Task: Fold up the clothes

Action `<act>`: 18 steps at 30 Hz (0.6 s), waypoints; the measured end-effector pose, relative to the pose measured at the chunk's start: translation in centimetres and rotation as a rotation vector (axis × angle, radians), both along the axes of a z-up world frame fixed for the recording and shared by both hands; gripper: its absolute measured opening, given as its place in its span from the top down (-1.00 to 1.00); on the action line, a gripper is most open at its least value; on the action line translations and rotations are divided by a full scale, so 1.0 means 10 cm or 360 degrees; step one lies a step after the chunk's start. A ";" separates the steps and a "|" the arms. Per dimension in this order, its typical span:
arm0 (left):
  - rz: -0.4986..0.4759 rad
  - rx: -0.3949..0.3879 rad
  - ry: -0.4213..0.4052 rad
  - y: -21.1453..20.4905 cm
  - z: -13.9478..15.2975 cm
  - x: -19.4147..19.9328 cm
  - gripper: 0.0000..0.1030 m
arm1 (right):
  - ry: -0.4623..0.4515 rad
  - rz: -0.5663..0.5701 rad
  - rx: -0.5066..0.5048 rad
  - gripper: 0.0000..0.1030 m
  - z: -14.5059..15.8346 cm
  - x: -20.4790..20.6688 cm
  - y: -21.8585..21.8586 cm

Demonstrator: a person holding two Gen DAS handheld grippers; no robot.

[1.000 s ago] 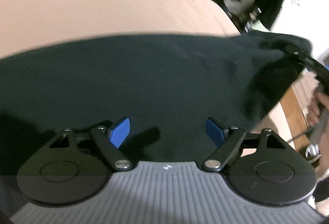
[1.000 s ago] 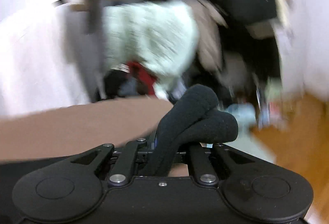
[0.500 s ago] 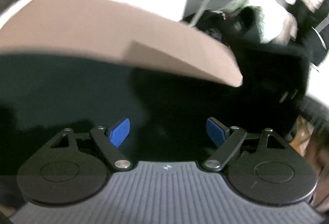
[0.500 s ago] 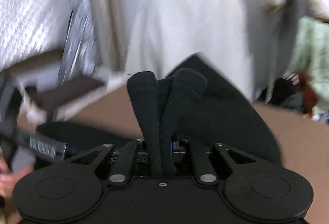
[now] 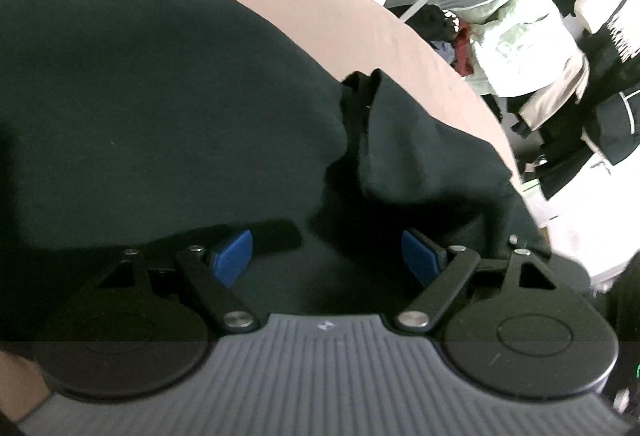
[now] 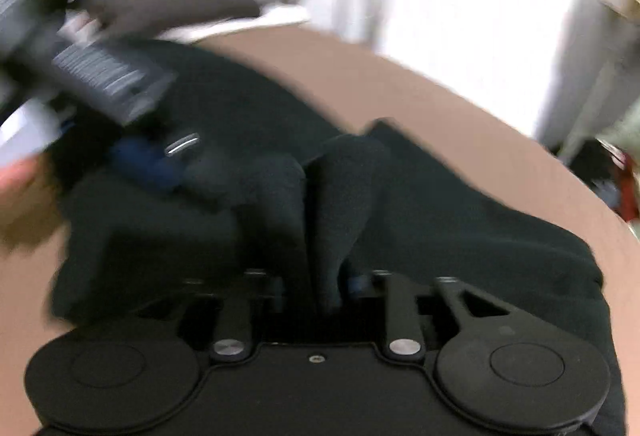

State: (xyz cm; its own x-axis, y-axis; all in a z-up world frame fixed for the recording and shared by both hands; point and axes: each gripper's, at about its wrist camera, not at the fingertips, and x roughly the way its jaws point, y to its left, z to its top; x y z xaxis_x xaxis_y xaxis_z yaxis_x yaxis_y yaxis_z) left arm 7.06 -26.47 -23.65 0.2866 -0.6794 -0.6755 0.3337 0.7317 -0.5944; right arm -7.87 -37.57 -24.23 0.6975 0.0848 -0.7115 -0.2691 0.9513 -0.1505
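Left wrist view: the left gripper (image 5: pixel 326 256) hung with its blue pads (image 5: pixel 232 256) spread wide and nothing pinched between them. Directly ahead of and beneath it lay the black garment (image 5: pixel 152 108), spread over the tan table (image 5: pixel 320 8). A raised fold (image 5: pixel 360 116) of the cloth stood just ahead of the right pad, and the cloth ran on past it toward the table's edge. Beyond the table to the right sat a heap of clothes (image 5: pixel 520 48), pale green, cream and dark.

In the blurred right wrist view, the right gripper (image 6: pixel 316 196) had its sock-covered fingers (image 6: pixel 352 188) close together, its jaws just opening. A narrow gap showed between the fingers with no cloth in it, so the grip was released. The same dark garment lay under and around them. Ahead to the left, the left gripper appeared as a smeared grey shape above the cloth.
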 end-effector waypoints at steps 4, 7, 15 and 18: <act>0.0002 -0.0066 0.0021 -0.35 0.06 0.04 -0.59 | -0.0173 0.0090 0.0036 -0.03 0.49 -0.49 0.03; 0.0002 -0.0137 0.0031 -0.47 0.11 0.06 -0.61 | -0.0366 -0.0212 0.0041 -0.30 0.76 -0.88 -0.26; -0.0112 0.0048 0.0173 -1.02 -0.06 0.04 -0.69 | 0.0129 -0.1069 0.0207 -0.30 0.39 -0.96 -1.25; -0.0081 0.0089 0.0156 -1.14 -0.13 0.04 -0.69 | 0.0202 -0.1120 0.0366 -0.30 0.26 -0.89 -1.53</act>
State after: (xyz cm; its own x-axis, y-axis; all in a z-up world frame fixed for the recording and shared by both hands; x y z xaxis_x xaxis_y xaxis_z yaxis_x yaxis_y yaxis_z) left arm 7.46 -37.83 -24.95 0.1836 -0.6520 -0.7357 0.3136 0.7481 -0.5848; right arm -16.81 -52.85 -21.58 0.5557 -0.1946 -0.8083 0.4121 0.9089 0.0644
